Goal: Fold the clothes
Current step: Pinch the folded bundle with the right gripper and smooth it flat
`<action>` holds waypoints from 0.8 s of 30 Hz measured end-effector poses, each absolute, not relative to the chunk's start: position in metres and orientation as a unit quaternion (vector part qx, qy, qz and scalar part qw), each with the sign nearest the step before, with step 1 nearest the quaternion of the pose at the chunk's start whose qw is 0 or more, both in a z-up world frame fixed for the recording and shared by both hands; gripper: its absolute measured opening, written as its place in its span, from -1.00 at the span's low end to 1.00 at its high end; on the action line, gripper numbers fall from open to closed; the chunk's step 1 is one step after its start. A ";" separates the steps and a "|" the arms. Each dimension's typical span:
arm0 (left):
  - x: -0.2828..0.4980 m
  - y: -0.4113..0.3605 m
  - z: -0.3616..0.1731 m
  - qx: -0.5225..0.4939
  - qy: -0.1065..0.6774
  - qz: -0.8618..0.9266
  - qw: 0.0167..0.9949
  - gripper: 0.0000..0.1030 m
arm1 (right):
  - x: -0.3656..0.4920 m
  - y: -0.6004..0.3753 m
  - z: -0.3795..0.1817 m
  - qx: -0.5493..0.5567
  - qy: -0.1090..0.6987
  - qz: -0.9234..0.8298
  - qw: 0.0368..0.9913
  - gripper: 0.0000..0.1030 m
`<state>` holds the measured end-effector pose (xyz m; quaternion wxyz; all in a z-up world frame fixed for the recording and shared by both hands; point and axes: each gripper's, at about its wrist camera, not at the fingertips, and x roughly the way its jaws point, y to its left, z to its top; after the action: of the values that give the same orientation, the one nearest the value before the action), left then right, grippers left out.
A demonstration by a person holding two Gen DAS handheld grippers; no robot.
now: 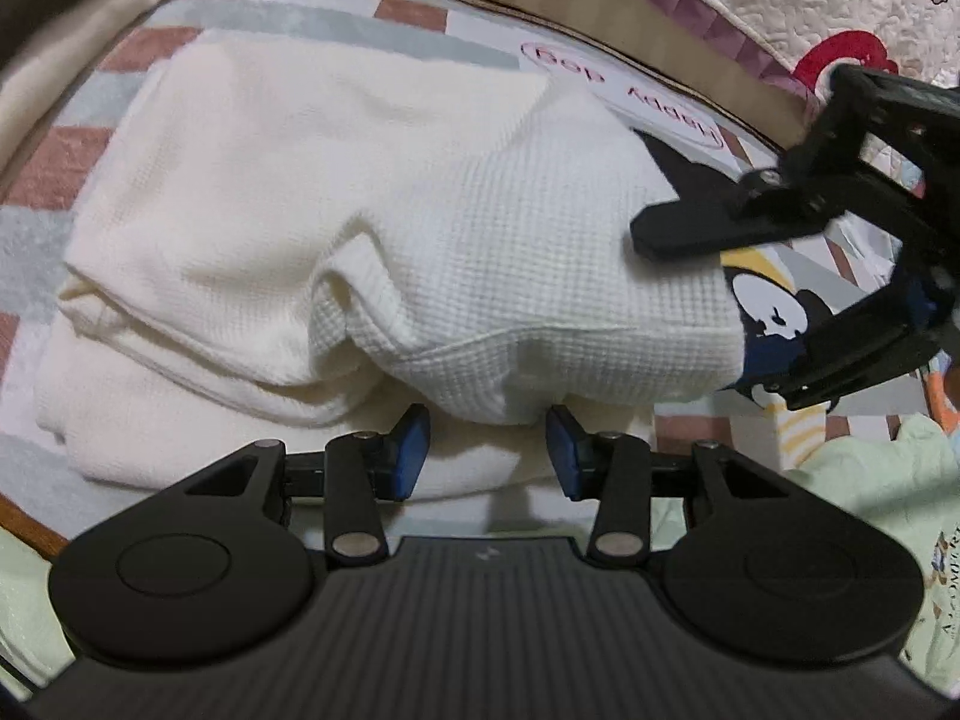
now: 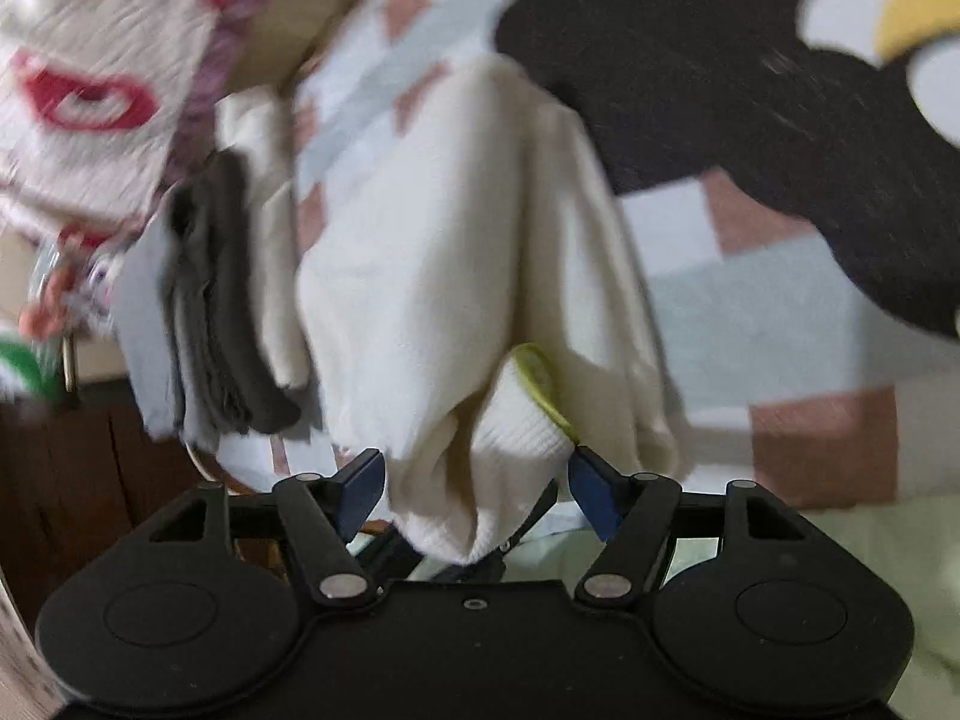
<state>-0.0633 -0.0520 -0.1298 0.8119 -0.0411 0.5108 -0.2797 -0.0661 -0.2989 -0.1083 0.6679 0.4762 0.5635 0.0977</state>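
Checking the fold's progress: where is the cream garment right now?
In the left wrist view the cream garment lies folded on the patchwork blanket, filling the middle, just ahead of the left gripper, its right edge beside the penguin print.

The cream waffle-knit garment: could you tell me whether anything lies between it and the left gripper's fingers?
Nothing visible does. The left gripper sits right at the near folded edge of the cream waffle-knit garment, with fabric already between its blue pads. The right gripper is off to the side.
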 end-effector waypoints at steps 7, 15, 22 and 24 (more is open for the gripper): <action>-0.068 -0.059 -0.131 0.015 0.504 -0.253 0.825 -0.16 | -0.054 -0.301 -0.117 0.532 0.575 0.081 0.616 0.45; -0.064 -0.050 -0.129 0.019 0.505 -0.232 0.831 -0.20 | -0.035 -0.291 -0.113 0.480 0.590 0.037 0.648 0.32; -0.071 -0.002 -0.078 -0.017 0.391 -0.246 0.887 -0.20 | -0.043 -0.279 -0.048 0.369 0.445 0.235 0.781 -0.54; -0.069 0.016 -0.073 -0.052 0.390 -0.264 0.881 -0.20 | -0.054 -0.289 -0.053 0.326 0.409 0.302 0.797 -0.55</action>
<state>-0.0686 0.0155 -0.0734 0.8806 -0.0517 0.3899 -0.2643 -0.0536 -0.2886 -0.0530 0.7973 0.3260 0.4087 0.3017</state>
